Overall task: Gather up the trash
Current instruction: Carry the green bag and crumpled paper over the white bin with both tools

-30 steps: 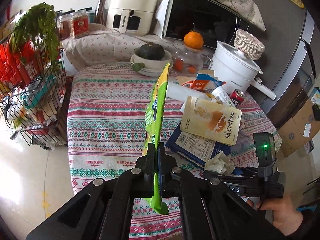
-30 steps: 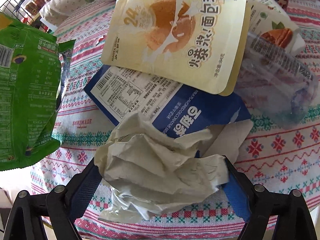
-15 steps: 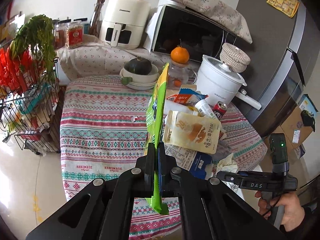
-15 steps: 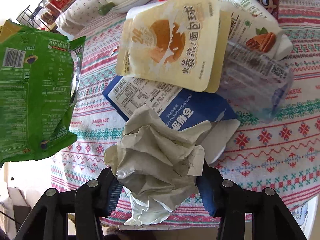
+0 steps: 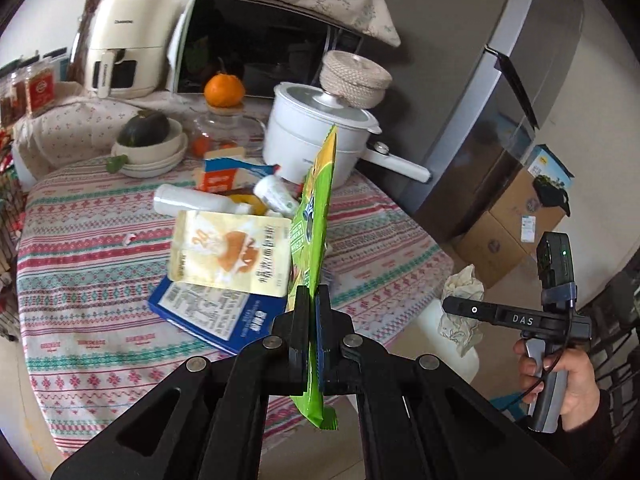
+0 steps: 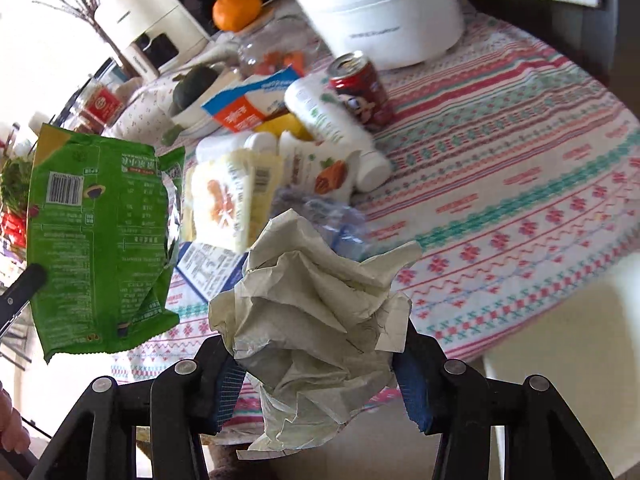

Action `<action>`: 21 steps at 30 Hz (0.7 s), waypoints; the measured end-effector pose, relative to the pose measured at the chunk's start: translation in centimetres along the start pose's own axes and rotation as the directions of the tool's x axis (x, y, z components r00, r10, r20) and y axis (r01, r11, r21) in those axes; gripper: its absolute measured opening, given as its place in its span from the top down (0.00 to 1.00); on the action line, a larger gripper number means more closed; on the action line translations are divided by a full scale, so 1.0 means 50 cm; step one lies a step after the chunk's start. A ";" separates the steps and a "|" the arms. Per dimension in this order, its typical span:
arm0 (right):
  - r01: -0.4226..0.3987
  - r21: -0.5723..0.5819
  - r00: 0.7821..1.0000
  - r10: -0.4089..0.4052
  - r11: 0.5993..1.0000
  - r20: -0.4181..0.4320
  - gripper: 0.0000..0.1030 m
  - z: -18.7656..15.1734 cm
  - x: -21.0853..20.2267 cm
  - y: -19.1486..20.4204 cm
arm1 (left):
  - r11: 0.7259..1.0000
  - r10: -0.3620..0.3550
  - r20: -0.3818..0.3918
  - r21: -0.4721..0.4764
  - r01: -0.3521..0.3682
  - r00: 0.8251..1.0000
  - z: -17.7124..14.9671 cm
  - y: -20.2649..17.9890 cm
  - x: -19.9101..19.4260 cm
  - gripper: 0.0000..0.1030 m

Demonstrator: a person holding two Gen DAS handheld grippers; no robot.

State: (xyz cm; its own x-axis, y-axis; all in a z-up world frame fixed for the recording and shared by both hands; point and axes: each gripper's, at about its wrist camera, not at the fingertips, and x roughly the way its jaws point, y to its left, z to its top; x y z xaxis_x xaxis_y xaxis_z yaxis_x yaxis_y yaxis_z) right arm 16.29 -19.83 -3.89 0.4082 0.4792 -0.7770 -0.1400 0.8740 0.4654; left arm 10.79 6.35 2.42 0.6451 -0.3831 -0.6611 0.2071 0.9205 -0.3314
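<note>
My left gripper (image 5: 312, 300) is shut on a green snack bag (image 5: 314, 224) and holds it upright, edge-on, above the table's near edge; the bag also shows flat-on in the right wrist view (image 6: 100, 240). My right gripper (image 6: 316, 344) is shut on a crumpled off-white paper wad (image 6: 320, 312) and holds it off the table's front right edge; the wad also shows in the left wrist view (image 5: 460, 308). More trash lies on the table: a yellow pouch (image 5: 232, 252), a blue carton (image 5: 208, 312), a white bottle (image 5: 188, 202), a red can (image 6: 362, 92).
The round table has a patterned cloth (image 5: 80, 280). At its back stand a white pot (image 5: 320, 136), a bowl with a dark squash (image 5: 148, 140), an orange (image 5: 224, 90). A fridge (image 5: 500, 100) and cardboard boxes (image 5: 516, 224) are to the right. A white object (image 6: 560, 360) stands below the table edge.
Both grippers have pulled back and swung right. The right gripper closed on the paper wad and lifted it off the table, clear of the edge. The left still holds the green bag.
</note>
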 end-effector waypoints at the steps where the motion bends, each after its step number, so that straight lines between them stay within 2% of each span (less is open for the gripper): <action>1: 0.013 0.014 1.000 -0.013 1.000 0.011 0.44 -0.003 -0.018 -0.023 | 1.000 -0.019 -0.015 0.017 0.019 1.000 -0.003 -0.023 0.014 0.98; 7: 0.083 0.129 0.995 -0.089 0.988 0.042 0.44 -0.030 -0.102 -0.166 | 0.982 -0.129 -0.099 0.125 0.141 0.987 -0.032 -0.168 0.090 0.98; 12: 0.141 0.218 0.988 -0.153 0.966 0.039 0.44 -0.066 -0.140 -0.271 | 0.957 -0.183 -0.191 0.191 0.219 0.964 -0.073 -0.276 0.163 0.98; 17: 0.192 0.301 0.978 -0.208 0.934 0.020 0.44 -0.101 -0.164 -0.356 | 0.942 -0.195 -0.259 0.218 0.254 0.946 -0.113 -0.340 0.244 0.98; 21: 0.217 0.352 0.972 -0.235 0.910 0.008 0.44 -0.119 -0.172 -0.404 | 0.937 -0.173 -0.281 0.250 0.246 0.944 -0.136 -0.369 0.305 0.98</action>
State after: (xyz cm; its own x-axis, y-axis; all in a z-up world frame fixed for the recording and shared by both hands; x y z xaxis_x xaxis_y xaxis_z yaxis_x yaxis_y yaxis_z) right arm 10.22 -41.11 -9.12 0.4365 0.2599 -0.8614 0.2792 0.8710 0.4043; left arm 11.81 -17.00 -6.10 0.3669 -0.5423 -0.7558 0.5365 0.7871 -0.3043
